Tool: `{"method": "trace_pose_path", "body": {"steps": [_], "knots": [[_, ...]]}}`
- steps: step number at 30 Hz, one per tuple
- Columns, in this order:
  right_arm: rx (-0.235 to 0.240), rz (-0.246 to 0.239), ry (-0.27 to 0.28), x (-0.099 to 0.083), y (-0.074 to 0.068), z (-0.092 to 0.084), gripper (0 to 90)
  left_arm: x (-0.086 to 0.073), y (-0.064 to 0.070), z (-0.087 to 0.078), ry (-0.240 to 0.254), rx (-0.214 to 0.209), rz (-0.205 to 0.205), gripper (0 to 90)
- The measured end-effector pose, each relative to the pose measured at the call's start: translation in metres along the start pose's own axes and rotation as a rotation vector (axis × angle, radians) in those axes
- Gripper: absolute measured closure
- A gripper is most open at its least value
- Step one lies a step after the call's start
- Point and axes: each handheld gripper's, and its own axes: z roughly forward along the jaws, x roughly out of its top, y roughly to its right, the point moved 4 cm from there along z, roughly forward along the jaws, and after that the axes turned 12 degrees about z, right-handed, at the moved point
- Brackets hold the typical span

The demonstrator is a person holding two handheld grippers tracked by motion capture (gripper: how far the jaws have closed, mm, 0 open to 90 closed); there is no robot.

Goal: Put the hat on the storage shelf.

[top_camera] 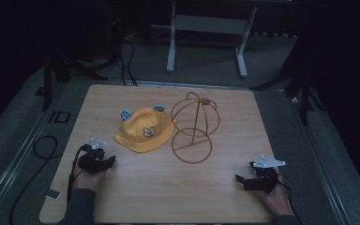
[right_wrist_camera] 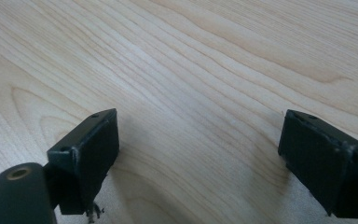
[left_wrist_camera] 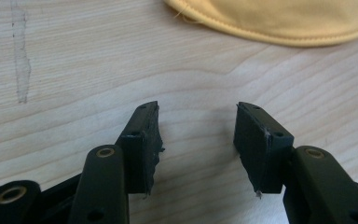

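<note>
Yellow cloth hat [top_camera: 144, 131] beside domed wire stand [top_camera: 194, 127] | wood-grain table [top_camera: 168, 187] | left tongs [top_camera: 104, 161] released | right tongs [top_camera: 243, 179] released

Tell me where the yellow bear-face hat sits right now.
In the high view, the yellow bear-face fabric hat lies flat near the wooden table's centre, immediately left of the golden wire hat stand and ahead of the left tool.

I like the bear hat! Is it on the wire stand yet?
Not yet. The yellow bear hat lies flat on the table, beside the wire hat stand.
</note>
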Motion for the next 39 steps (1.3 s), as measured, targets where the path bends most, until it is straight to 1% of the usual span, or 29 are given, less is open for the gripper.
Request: {"method": "trace_pose_path", "body": {"steps": [3, 4, 5, 8, 9, 10, 13, 15, 16, 20, 22, 24, 28, 30, 32, 34, 37, 39], "knots": [[0.000, 0.000, 0.000, 0.000, 0.000, 0.000, 12.1, 0.000, -0.003, -0.003, 0.009, -0.012, 0.012, 51.0], [0.000, 0.000, 0.000, 0.000, 0.000, 0.000, 12.1, 0.001, -0.004, -0.004, 0.018, -0.026, 0.021, 52.6], [0.000, 0.000, 0.000, 0.000, 0.000, 0.000, 12.1, 0.003, -0.004, -0.006, 0.030, -0.037, 0.034, 54.0], [0.000, 0.000, 0.000, 0.000, 0.000, 0.000, 12.1, 0.010, -0.005, -0.011, 0.043, -0.042, 0.091, 54.6], [0.000, 0.000, 0.000, 0.000, 0.000, 0.000, 12.1, 0.010, -0.005, -0.011, 0.043, -0.042, 0.091, 54.5], [0.000, -0.001, 0.000, 0.000, 0.000, 0.000, 12.1, 0.014, -0.006, -0.014, 0.059, -0.049, 0.104, 54.5], [0.000, 0.000, 0.000, 0.000, 0.000, 0.000, 12.1, 0.020, -0.008, -0.019, 0.075, -0.066, 0.127, 54.2], [0.000, 0.000, 0.000, 0.000, 0.000, 0.000, 12.1, 0.023, -0.009, -0.022, 0.079, -0.097, 0.137, 53.6], [0.000, -0.001, 0.000, 0.000, 0.000, 0.000, 12.1, 0.025, -0.009, -0.023, 0.081, -0.106, 0.146, 53.3], [0.000, -0.001, 0.000, 0.000, 0.000, 0.000, 12.1, 0.032, -0.008, -0.028, 0.087, -0.128, 0.187, 53.3], [0.000, 0.000, 0.000, 0.000, 0.000, 0.000, 12.1, 0.036, -0.009, -0.031, 0.089, -0.133, 0.211, 53.3], [0.000, -0.001, -0.003, 0.000, 0.000, 0.000, 12.1, 0.040, -0.009, -0.032, 0.089, -0.136, 0.227, 52.7], [0.000, 0.000, -0.003, 0.000, 0.000, 0.000, 12.1, 0.046, -0.011, -0.035, 0.103, -0.150, 0.240, 51.9], [0.000, -0.001, -0.003, 0.000, 0.000, 0.000, 12.1, 0.048, -0.011, -0.037, 0.101, -0.154, 0.252, 51.7], [0.001, 0.000, -0.002, 0.000, 0.000, 0.000, 12.1, 0.050, -0.010, -0.038, 0.101, -0.170, 0.263, 51.7], [0.000, 0.000, -0.003, 0.000, 0.000, 0.000, 12.1, 0.052, -0.009, -0.038, 0.094, -0.177, 0.278, 51.9], [0.001, 0.000, -0.002, 0.000, 0.000, 0.000, 12.1, 0.056, -0.008, -0.040, 0.094, -0.187, 0.288, 52.8], [0.000, 0.000, -0.003, 0.000, 0.000, 0.000, 12.1, 0.057, -0.009, -0.041, 0.103, -0.194, 0.284, 53.6]]}}
